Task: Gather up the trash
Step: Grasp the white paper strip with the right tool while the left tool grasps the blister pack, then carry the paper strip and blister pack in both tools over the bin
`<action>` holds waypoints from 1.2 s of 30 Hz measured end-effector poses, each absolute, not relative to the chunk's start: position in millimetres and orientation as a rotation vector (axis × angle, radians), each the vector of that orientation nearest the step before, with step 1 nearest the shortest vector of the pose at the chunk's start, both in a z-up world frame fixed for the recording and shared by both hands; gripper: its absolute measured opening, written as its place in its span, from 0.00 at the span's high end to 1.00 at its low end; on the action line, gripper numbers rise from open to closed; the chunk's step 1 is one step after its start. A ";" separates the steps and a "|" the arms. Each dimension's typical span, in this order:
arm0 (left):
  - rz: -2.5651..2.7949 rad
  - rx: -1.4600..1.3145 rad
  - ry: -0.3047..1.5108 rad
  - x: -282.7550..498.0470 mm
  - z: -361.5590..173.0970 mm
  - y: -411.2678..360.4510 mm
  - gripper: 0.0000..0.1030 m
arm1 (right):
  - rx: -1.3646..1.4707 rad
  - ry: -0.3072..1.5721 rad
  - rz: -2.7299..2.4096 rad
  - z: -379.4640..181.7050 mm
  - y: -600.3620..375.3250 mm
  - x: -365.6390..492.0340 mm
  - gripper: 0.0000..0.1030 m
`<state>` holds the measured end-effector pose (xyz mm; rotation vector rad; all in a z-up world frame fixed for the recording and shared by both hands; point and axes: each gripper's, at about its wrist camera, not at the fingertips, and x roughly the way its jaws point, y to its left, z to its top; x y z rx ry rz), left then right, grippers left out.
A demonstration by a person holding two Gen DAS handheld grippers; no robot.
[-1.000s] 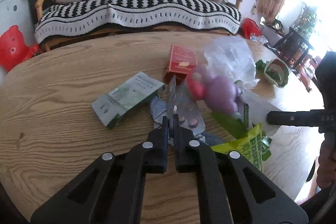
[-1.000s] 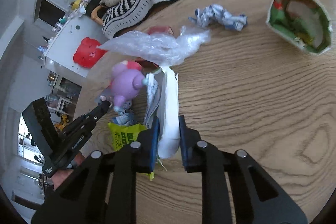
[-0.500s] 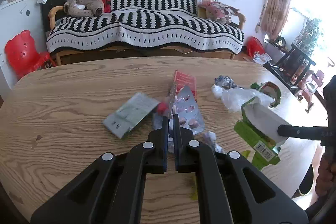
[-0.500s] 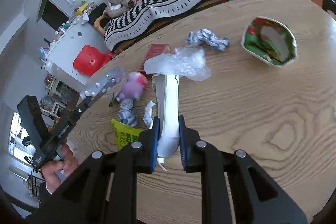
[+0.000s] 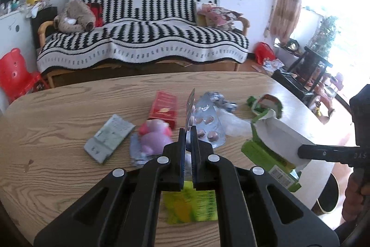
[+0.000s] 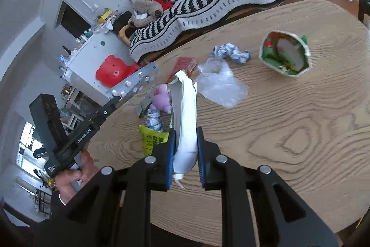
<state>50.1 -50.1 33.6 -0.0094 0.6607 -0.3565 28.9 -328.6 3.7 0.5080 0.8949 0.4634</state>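
The wooden table (image 6: 300, 122) carries most of the trash, loose and scattered: a clear plastic bag (image 6: 222, 85), a crumpled blue-and-white wrapper (image 6: 231, 53), an open green-and-red carton cup (image 6: 285, 53) on the far right, a red box (image 5: 164, 107), a flat grey packet (image 5: 108, 139) on the left, a pink-and-purple toy (image 5: 153, 137) and a yellow-green sachet (image 6: 153, 139) at the near edge.

The right gripper (image 6: 186, 154) has its jaws pressed onto a flattened white carton with green print (image 6: 185, 108), held above the table. The carton is long and gripped only at its near end, so it could pivot or slide out if swung fast.

The left gripper (image 5: 187, 140) has its jaws closed on the lower edge of a silver blister pack (image 6: 135, 85) of pills, lifted clear of the table. The grip is thin and near one end; the foil could bend or slip, and any loose pills might fall. A second blister sheet (image 5: 208, 124) seems to lie just behind it and could be dragged along.

The two held items are near each other, so a collision is possible as both head for whatever bin is used; none can be clearly identified.

Readable writing is scarce: the gripper body reads roughly "GenRobot.AI", the carton shows a barcode, and the sachet and red box print is too blurred.
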 end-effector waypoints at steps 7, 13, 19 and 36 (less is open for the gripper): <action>-0.444 0.031 0.667 38.8 32.9 -101.7 0.97 | 0.505 0.864 0.353 10.8 -373.4 4.0 0.83; -0.548 0.078 0.684 22.0 27.8 -160.3 0.97 | 0.504 0.844 0.217 9.8 -429.2 -29.7 0.83; -0.681 0.127 0.688 -3.9 23.0 -230.7 0.97 | 0.530 0.818 0.063 3.8 -497.0 -78.7 0.83; -1.106 0.281 0.779 -116.7 -33.9 -457.7 0.97 | 0.674 0.807 -0.426 -59.0 -685.5 -253.2 0.83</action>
